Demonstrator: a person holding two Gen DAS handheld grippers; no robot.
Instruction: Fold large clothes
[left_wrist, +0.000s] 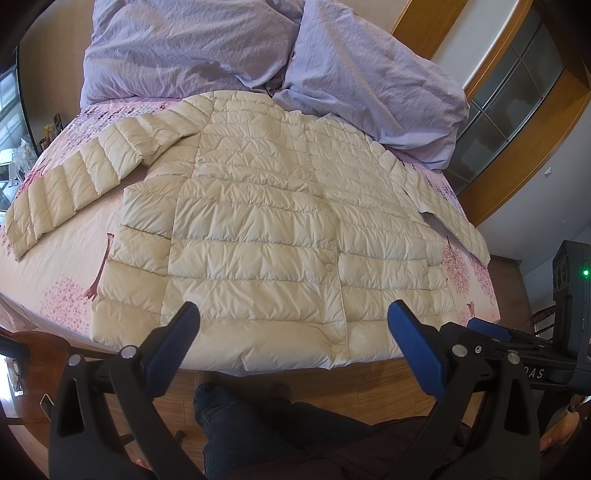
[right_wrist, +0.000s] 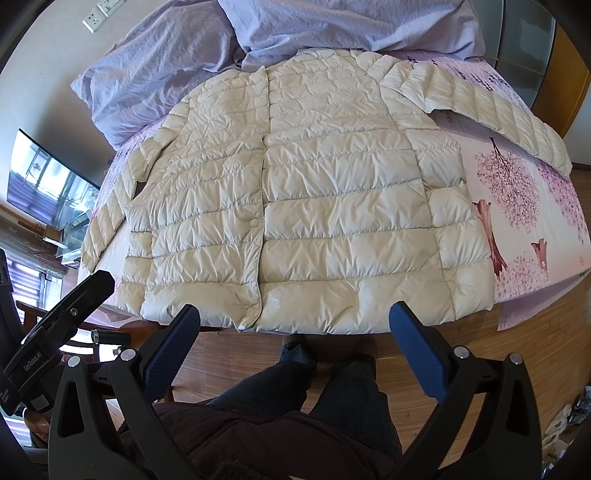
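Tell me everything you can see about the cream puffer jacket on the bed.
The cream quilted puffer jacket looks like thin shiny padded fabric stitched in horizontal bands. It lies flat, front up and unfolded, on the pink floral bedsheet, snapped shut down the middle with round snap buttons. Both sleeves spread outward, the right one toward the bed's edge. Its hem reaches the near bed edge; its collar meets the crumpled lavender duvet. Neither tool touches it.

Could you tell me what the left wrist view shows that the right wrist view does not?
Only the left wrist view shows the glass-paned door beyond the bed and the right gripper's body with its green light. Only the right wrist view shows the wall socket and the dark screen. Both show the cream puffer jacket spread flat, sleeves out, on the floral sheet, the lilac duvet behind it, and open jaws holding nothing.
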